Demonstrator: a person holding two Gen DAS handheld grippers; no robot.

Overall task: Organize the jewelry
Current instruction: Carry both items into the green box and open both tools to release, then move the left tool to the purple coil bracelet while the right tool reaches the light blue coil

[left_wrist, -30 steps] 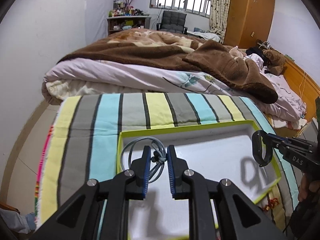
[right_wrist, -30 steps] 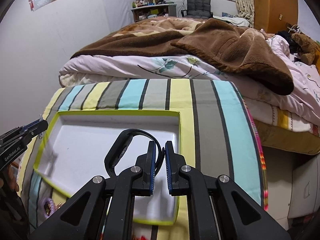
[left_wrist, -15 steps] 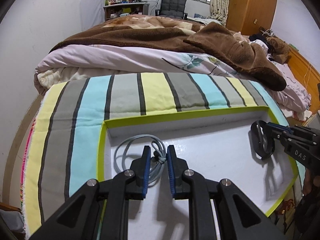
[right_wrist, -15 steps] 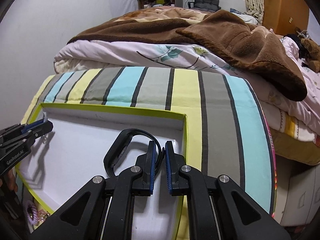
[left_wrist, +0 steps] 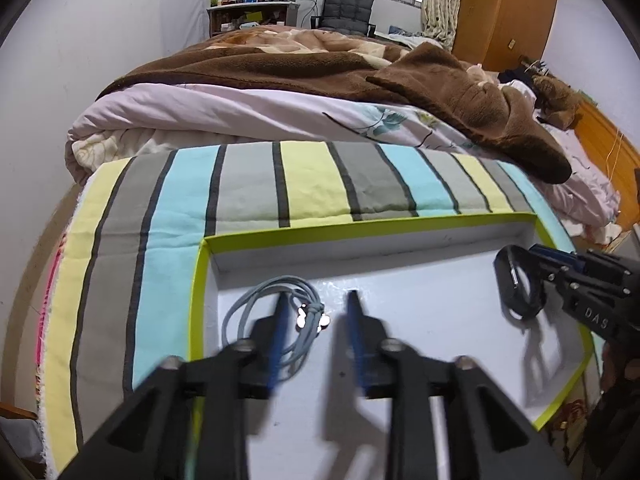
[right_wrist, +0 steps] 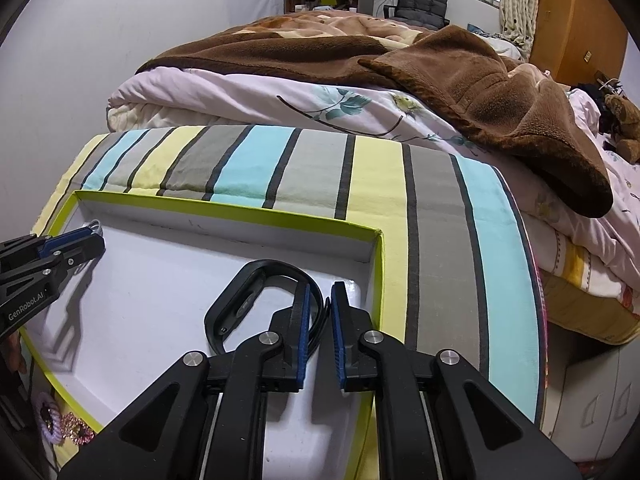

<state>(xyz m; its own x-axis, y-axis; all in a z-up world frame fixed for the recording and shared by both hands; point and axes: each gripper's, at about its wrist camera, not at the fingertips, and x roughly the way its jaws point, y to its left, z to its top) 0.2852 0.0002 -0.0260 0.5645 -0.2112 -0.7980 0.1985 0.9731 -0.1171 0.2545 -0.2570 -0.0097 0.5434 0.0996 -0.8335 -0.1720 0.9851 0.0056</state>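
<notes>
Grey cord necklace, black wristband in tray

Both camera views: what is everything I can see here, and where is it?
tray: one, white with a lime rim, on the striped cloth
cord necklace: one, grey-blue, left end of the tray, between the left jaws
black band: one, right end of the tray, part of it between the right jaws
striped cloth: one, blue, yellow and grey, under the tray
blanket: one, brown, on the bed behind
hair ties: a small pink and purple cluster, outside the tray's near edge
left gripper: black, blue pads, jaws just opened off the necklace
right gripper: black, blue pads, jaws just opened
</notes>
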